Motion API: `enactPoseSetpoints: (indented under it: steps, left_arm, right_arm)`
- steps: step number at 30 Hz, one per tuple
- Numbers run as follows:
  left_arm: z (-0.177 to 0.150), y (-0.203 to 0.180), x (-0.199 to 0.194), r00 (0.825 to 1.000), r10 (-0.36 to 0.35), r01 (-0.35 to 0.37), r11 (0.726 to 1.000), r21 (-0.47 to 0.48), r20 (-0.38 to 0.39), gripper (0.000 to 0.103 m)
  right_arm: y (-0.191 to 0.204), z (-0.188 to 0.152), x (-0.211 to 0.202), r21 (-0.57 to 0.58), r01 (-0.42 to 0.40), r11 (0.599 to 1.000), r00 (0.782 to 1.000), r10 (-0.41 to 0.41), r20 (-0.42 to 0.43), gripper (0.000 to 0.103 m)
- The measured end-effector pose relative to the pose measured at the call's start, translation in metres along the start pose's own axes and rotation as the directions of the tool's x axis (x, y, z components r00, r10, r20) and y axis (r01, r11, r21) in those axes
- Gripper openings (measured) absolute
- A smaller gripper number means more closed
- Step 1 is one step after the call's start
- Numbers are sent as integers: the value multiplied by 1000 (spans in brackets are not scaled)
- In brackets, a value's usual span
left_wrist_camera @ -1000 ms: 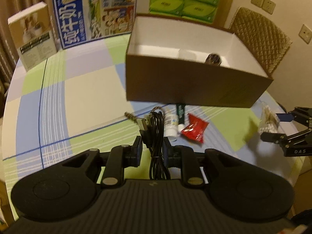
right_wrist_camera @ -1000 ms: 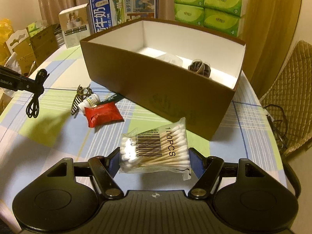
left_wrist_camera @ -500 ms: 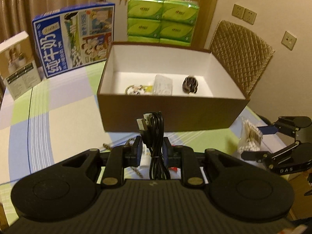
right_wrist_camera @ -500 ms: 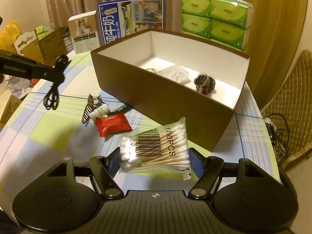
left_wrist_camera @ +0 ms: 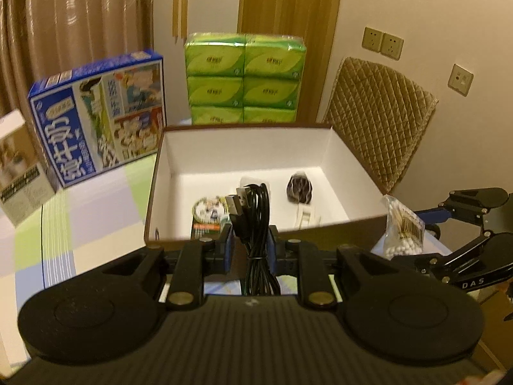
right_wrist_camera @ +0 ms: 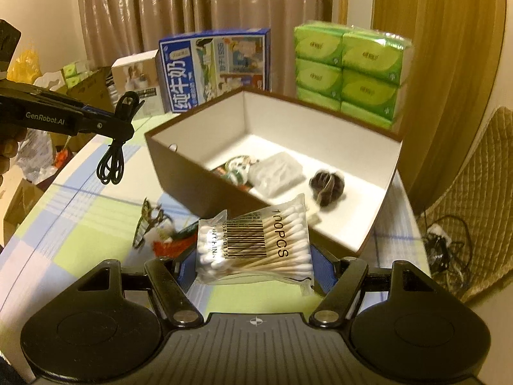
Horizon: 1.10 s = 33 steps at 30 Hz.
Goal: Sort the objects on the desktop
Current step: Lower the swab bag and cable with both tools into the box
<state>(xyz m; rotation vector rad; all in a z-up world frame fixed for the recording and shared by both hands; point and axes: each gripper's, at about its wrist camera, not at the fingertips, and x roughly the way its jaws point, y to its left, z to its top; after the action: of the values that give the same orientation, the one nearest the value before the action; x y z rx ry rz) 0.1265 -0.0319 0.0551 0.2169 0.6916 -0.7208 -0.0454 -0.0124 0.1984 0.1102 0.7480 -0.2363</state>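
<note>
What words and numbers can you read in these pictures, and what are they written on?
"100PCS": on the cotton swab bag held by the right gripper.
"GenRobot.AI": on the left gripper, seen from the right wrist.
"DAS": on the right gripper's body, seen from the left wrist.
"纯牛奶": on the blue milk carton.
Barcode digits, green tissue packs and white box: too blurred.

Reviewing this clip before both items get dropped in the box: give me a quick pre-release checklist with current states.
1. Left gripper shut on the black USB cable: ok.
2. Right gripper shut on the cotton swab bag: ok.
3. Brown box open, with bare floor free: ok.
4. Cable fully over the box opening: not ok; in the right wrist view it hangs beside the box.
5. Swab bag past the box's near wall: cannot tell.
</note>
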Motion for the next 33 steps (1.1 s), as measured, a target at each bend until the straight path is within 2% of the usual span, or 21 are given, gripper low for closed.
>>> enactPoseSetpoints:
  steps: [9,14,24,33]
  left_arm:
    - [43,9,37,1000,-29,29,999,18,-3,17]
    - [65,18,75,998,-41,41,999,8,-51,17]
    - [97,32,165,989,1,4,999,33,-145,17]
    - [107,35,239,973,38,-24,998,66,-228,17]
  right_arm:
    - [-25,44,21,-19,2,1000,999,-2,47,69]
    - [-40,72,50,-41,-19,999,998,21,52,69]
    - [-83,105,133,1,-3,1000,999,3,-53,69]
    - [-108,122,189,45,15,999,988,-8,-151,69]
